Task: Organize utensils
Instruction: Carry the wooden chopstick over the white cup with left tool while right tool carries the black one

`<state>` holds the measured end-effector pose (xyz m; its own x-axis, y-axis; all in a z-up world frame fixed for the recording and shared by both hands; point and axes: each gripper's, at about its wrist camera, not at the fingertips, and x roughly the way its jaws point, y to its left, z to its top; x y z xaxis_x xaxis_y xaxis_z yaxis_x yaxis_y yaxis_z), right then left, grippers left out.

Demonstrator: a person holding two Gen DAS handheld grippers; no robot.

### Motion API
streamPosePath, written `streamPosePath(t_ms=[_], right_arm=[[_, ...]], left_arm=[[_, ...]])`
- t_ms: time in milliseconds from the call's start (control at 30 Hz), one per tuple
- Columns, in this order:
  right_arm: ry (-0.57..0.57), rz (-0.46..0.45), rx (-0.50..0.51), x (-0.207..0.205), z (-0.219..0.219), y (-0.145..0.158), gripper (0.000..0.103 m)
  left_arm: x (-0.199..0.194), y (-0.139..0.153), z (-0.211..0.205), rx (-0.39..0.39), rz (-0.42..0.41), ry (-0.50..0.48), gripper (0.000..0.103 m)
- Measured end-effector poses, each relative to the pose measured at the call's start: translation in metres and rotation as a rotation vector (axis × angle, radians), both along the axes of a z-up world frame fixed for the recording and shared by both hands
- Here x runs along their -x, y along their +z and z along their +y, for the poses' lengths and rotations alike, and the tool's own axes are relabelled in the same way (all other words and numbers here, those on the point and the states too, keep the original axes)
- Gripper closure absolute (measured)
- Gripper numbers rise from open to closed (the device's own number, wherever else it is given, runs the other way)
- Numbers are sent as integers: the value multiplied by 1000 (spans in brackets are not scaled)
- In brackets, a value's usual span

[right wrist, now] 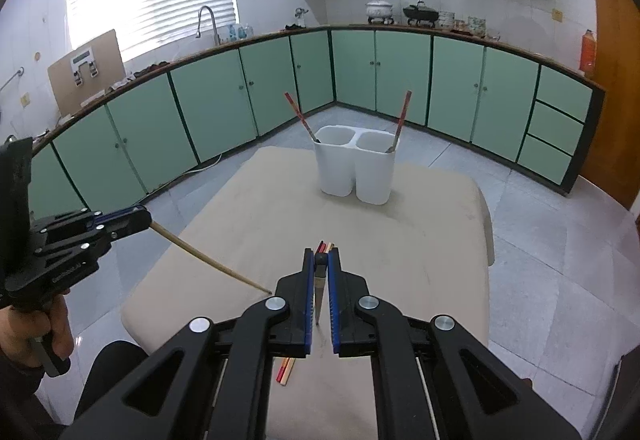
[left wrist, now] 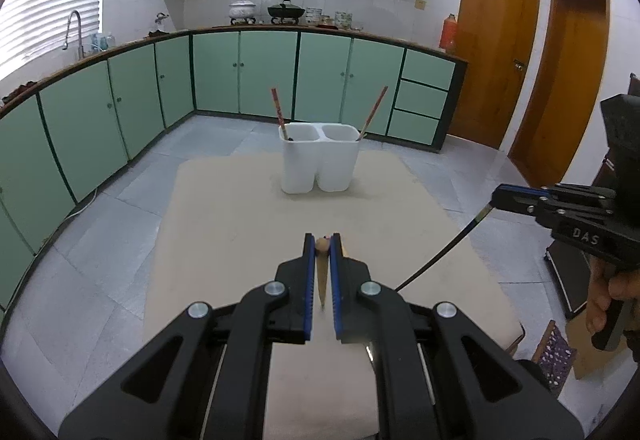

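**Two grippers, each holding one chopstick, over a beige table**

A kitchen with green cabinets (left wrist: 216,75) along the walls, a grey tiled floor (left wrist: 100,224) and an orange door (left wrist: 496,43) on the right.

In the middle stands a beige table (left wrist: 240,207). Toward its far side sits a white holder (left wrist: 319,159) with two compartments side by side. A red chopstick (left wrist: 279,111) leans to the left out of the left compartment. A second chopstick (left wrist: 374,111) leans to the right out of the right compartment.

The left gripper (left wrist: 322,244) hangs above the near part of the table. Its jaws are narrow and pinch a tan chopstick (left wrist: 322,268) at its thick end. In the right wrist view, this stick slants down toward the table, its thin tip close to the surface; contact cannot be told.

The right gripper (right wrist: 321,260) hangs over the near right part of the table. Its jaws are narrow too, and pinch a dark chopstick (right wrist: 319,292). In the left wrist view, this stick angles down to the table's near right area.

Under the right gripper, more chopsticks (right wrist: 286,370), red and pale, lie together on the table.
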<state>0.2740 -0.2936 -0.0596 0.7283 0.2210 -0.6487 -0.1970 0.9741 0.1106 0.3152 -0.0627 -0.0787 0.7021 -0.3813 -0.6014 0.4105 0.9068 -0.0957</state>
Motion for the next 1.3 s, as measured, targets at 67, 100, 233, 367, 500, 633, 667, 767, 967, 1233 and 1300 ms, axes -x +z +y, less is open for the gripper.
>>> streamPosePath(t_ms=[67, 100, 233, 367, 500, 633, 667, 767, 967, 1233, 1300], right_arm=[[9, 8, 11, -6, 1, 3, 96], [14, 9, 17, -9, 2, 5, 96], [25, 11, 22, -14, 5, 13, 97], [30, 0, 27, -17, 6, 21, 96], [40, 1, 32, -21, 8, 29, 97], [48, 4, 40, -31, 8, 43, 97], [48, 3, 39, -34, 8, 47, 96], [42, -3, 39, -44, 5, 62, 97], [24, -13, 26, -66, -3, 89, 97], [-3, -15, 10, -102, -13, 117, 97], [-15, -20, -3, -112, -17, 124, 97]], left_arm=[[-4, 4, -3, -24, -15, 2, 97], [-5, 6, -4, -29, -18, 1, 97], [-11, 17, -8, -36, -26, -8, 97], [-13, 28, -9, -40, -45, -15, 97], [-19, 37, -12, -36, -39, -35, 97], [-35, 45, -14, -28, -15, -53, 97], [-40, 48, -14, -28, -13, -52, 97], [-57, 58, -11, -16, -3, -47, 97], [-79, 89, -14, -10, -44, -33, 97], [-114, 124, -24, 40, -75, -25, 97], [-123, 131, -29, 36, -90, -14, 97]])
